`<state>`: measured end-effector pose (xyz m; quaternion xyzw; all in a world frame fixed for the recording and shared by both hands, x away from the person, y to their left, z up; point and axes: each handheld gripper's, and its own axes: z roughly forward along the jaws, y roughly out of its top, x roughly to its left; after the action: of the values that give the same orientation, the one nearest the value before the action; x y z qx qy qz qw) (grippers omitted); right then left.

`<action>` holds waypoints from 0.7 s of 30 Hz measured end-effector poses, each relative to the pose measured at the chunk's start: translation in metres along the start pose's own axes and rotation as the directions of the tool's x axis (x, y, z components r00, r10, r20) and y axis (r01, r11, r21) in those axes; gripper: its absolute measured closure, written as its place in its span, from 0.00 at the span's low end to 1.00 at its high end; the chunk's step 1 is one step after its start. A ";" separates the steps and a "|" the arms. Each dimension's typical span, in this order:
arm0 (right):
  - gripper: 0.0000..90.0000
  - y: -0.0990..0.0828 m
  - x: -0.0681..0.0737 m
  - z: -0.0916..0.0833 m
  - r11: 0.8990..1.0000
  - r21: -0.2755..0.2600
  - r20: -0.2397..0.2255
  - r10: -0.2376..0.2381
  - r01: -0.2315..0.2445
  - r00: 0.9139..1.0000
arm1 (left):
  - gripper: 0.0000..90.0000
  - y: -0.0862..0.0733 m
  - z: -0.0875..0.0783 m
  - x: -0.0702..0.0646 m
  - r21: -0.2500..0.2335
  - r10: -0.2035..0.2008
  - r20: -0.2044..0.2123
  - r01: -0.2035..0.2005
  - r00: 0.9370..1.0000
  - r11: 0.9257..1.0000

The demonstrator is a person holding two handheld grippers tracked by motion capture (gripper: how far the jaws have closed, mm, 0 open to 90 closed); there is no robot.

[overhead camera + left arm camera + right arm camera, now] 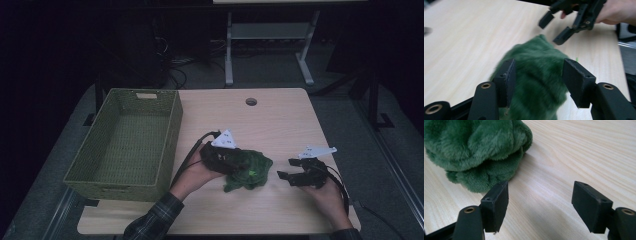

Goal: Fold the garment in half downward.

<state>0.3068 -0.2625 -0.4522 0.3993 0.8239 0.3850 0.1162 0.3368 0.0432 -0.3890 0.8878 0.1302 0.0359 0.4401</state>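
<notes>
A crumpled green plush cloth [251,171] lies on the wooden table [270,120], near its front middle. My left gripper [238,163] hangs just over the cloth's left side. In the left gripper view, my left gripper [537,80] is open, with the cloth [536,62] under and between its pads and neither pad pressing on it. My right gripper [286,169] stands open a little to the right of the cloth, nothing between its fingers. In the right gripper view, the cloth [474,145] lies ahead and to the left of my right gripper [540,202]. The left gripper view also catches the right gripper [554,28] beyond the cloth.
A green woven basket [175,130] stands on the table's left side, with nothing inside it. A round cable hole [251,101] sits near the far edge. Bare wood lies behind and to the right of the cloth. Desk legs and cables are on the floor beyond.
</notes>
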 end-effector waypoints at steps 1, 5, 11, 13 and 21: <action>0.33 -0.001 0.000 0.000 1.000 -0.002 0.001 0.001 -0.001 1.000 | 0.48 -0.001 0.004 0.000 0.010 -0.003 0.017 0.003 1.000 1.000; 0.33 -0.004 -0.003 0.000 1.000 0.004 0.000 0.009 -0.009 1.000 | 0.45 -0.006 0.017 -0.008 0.046 0.009 0.064 -0.012 0.998 0.999; 0.33 -0.005 -0.004 0.000 1.000 0.011 0.004 0.012 -0.012 1.000 | 0.38 -0.013 0.028 -0.017 0.094 0.045 0.085 -0.053 0.995 0.994; 0.33 -0.005 -0.004 0.001 1.000 0.014 0.002 0.015 -0.015 1.000 | 0.36 -0.014 0.031 -0.018 0.104 0.047 0.078 -0.055 0.996 0.993; 0.32 -0.006 -0.005 0.004 1.000 0.025 0.011 0.012 -0.012 1.000 | 0.36 -0.024 0.050 -0.024 0.173 0.089 0.077 -0.101 0.993 0.980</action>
<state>0.3087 -0.2668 -0.4598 0.4076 0.8257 0.3732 0.1132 0.3178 0.0122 -0.4375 0.9293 0.0750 0.0148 0.3614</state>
